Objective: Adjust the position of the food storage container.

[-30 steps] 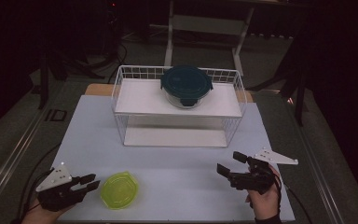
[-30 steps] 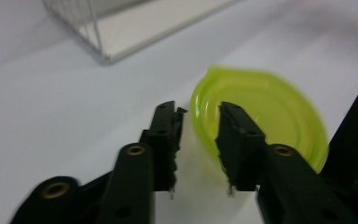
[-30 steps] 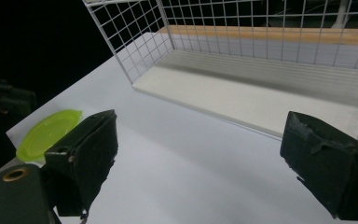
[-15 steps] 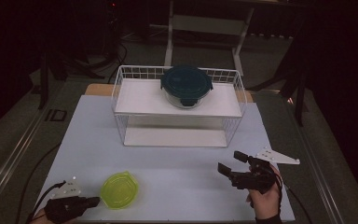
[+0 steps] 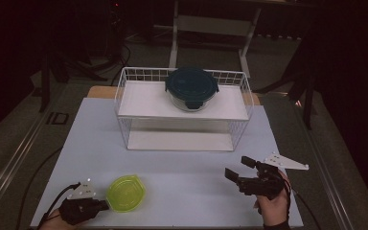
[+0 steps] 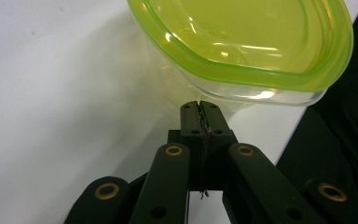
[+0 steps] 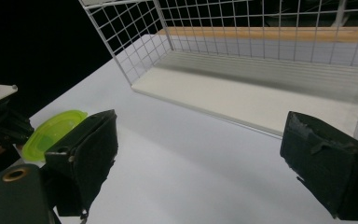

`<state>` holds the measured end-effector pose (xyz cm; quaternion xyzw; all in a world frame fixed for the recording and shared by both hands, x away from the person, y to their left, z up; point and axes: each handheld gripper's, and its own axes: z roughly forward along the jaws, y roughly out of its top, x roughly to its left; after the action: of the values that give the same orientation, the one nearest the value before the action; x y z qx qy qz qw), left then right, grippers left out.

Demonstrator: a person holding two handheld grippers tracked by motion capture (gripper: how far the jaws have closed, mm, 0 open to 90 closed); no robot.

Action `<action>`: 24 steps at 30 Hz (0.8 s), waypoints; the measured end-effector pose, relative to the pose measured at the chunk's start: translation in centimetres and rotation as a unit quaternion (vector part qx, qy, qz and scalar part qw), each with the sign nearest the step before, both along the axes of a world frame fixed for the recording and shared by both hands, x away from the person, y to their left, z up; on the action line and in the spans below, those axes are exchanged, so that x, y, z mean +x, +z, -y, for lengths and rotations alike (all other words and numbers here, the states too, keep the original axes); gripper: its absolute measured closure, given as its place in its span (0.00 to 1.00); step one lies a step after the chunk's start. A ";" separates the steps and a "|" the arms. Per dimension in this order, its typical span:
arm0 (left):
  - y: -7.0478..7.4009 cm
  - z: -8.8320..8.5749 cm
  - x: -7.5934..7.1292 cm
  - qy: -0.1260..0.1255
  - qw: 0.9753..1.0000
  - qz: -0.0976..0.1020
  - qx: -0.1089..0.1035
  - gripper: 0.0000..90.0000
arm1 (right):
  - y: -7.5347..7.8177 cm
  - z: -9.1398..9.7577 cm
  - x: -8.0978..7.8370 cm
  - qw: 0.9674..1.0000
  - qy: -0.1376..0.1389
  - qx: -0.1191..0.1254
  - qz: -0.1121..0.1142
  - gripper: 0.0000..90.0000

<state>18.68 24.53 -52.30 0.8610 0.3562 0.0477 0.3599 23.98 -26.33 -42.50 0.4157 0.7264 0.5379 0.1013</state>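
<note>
You're holding the left hand-held gripper [image 5: 103,206] low at the near left corner of the white surface [image 5: 182,167], its jaws fully closed on each other with nothing between them; in the left gripper view the two black tips [image 6: 199,108] are meeting flat and pointing at the clear wall of the container, just under its rim, either touching it or just short of it, can't tell which. The jaws have just been closing, and no thing is pinched. The yellow-green lidded container [image 5: 125,192] is sitting upright on the surface just beside that gripper, toward the middle, lid on, see-through base under it [image 6: 242,46]. You're keeping the right hand-held gripper [image 5: 242,172] at the near right of the surface, well apart from the container, jaws standing wide open and holding nothing; in the right gripper view the two padded jaws are framing bare surface, with the container [image 7: 56,133] showing far off at the left. Beyond both, a white wire rack [image 5: 184,108] is standing at the far middle of the surface, and a dark teal lidded glass bowl [image 5: 190,87] is resting on its upper shelf, lid on.
</note>
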 end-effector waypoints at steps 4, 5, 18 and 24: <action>0.1 0.6 0.8 0.003 1.000 0.002 0.002 0.98 | -0.2 0.2 -0.1 1.000 0.001 -0.001 -0.002 0.12; 0.0 0.8 1.0 0.003 1.000 0.003 0.002 0.98 | -0.2 0.3 -0.1 1.000 0.000 -0.001 -0.003 0.12; 0.1 3.3 3.2 0.005 1.000 -0.001 0.004 0.98 | -0.3 0.7 -0.2 1.000 -0.002 0.002 -0.003 0.12; 0.0 4.9 4.3 -0.002 1.000 -0.001 0.003 0.99 | -0.2 0.7 -0.1 1.000 -0.001 0.000 -0.002 0.12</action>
<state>23.01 19.60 -52.27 0.8626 0.3551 0.0470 0.3571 23.83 -27.00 -42.75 0.4172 0.7260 0.5373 0.1005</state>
